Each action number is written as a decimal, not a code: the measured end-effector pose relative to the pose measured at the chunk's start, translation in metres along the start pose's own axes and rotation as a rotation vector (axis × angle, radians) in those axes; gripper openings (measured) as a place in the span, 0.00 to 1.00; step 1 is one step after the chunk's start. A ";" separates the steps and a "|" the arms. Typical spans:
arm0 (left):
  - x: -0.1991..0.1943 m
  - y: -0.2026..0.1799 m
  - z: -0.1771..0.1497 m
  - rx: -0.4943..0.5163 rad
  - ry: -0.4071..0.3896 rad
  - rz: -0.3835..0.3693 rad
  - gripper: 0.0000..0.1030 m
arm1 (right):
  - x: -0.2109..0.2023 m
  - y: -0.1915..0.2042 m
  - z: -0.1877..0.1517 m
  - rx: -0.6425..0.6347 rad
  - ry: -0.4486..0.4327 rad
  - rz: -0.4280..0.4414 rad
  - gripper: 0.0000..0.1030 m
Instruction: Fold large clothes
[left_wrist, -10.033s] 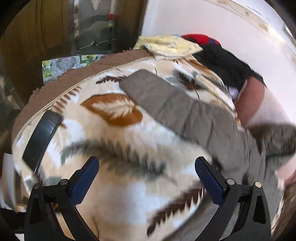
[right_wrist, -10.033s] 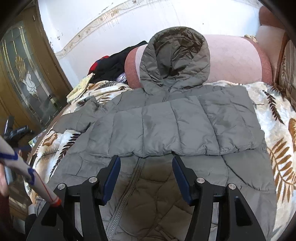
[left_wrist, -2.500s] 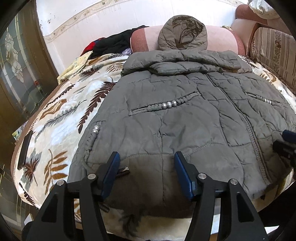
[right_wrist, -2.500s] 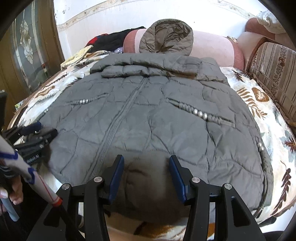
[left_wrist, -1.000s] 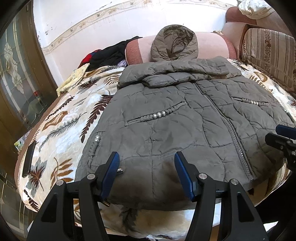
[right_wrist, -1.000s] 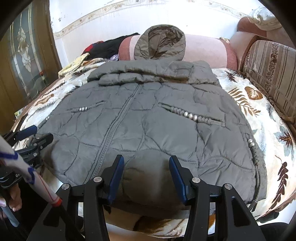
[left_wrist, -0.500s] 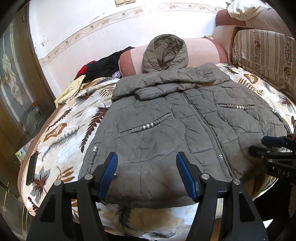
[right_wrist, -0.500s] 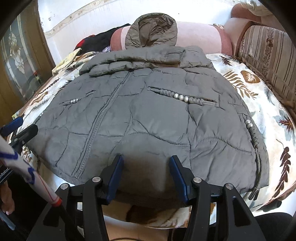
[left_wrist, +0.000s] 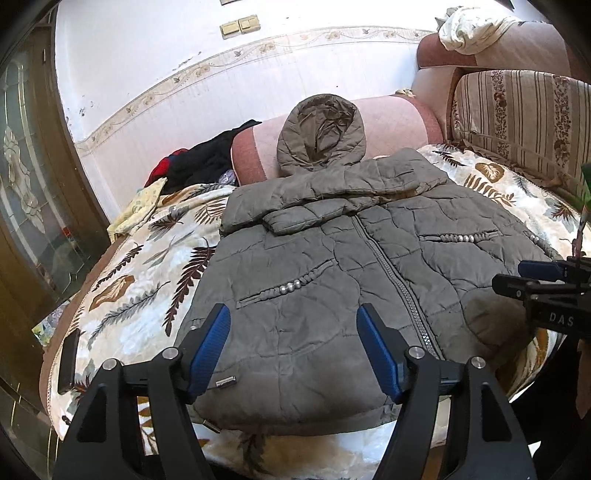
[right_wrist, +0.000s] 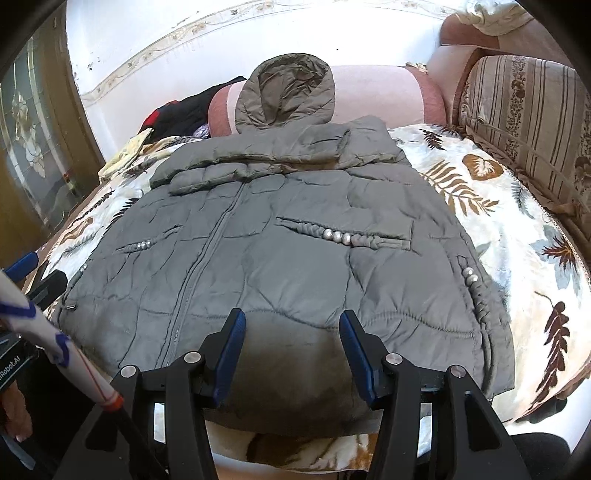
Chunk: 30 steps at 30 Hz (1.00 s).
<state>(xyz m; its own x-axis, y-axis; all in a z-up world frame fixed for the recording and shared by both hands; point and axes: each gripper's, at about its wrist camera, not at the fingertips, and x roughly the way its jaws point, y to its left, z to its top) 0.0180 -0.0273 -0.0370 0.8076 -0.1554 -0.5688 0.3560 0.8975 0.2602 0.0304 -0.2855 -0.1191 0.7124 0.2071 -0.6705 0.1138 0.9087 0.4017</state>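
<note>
A grey quilted hooded jacket (left_wrist: 332, 266) lies front up on a leaf-print blanket (left_wrist: 140, 280), zip closed. Both sleeves (left_wrist: 332, 188) are folded across its chest, and the hood (left_wrist: 320, 134) rests against a pink bolster (left_wrist: 391, 118). My left gripper (left_wrist: 292, 310) hovers above the hem's left half. Its jaws are opening and nothing is between them. My right gripper (right_wrist: 292, 315) stands open above the jacket's (right_wrist: 288, 258) hem right of the zip, holding nothing. Each gripper also shows at the edge of the other's view: right gripper (left_wrist: 532, 275), left gripper (right_wrist: 33, 273).
A dark phone-like slab (left_wrist: 68, 360) lies near the blanket's left edge. Black and red clothes (left_wrist: 207, 158) and a yellow cloth are piled at the back left. A striped cushion (left_wrist: 524, 122) bounds the right, a wooden glazed door (left_wrist: 26, 206) the left. A person's hand (right_wrist: 14, 417) shows low left.
My left gripper has risen and drawn back from the hem, and its jaws have spread wider. The right gripper has hardly shifted. The jacket lies as before.
</note>
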 end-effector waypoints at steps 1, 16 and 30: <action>0.001 0.001 0.000 -0.006 0.002 -0.005 0.68 | 0.000 0.000 0.001 -0.002 -0.001 -0.001 0.55; 0.012 0.030 0.003 -0.085 0.019 -0.017 0.69 | 0.002 0.009 0.037 -0.088 -0.030 0.002 0.55; 0.028 0.051 0.003 -0.110 0.060 0.035 0.71 | 0.012 -0.014 0.060 -0.006 -0.020 -0.002 0.55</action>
<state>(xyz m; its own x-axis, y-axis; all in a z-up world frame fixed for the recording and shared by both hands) 0.0604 0.0132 -0.0370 0.7879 -0.1017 -0.6074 0.2721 0.9422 0.1953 0.0786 -0.3174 -0.0956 0.7260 0.1977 -0.6586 0.1114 0.9113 0.3964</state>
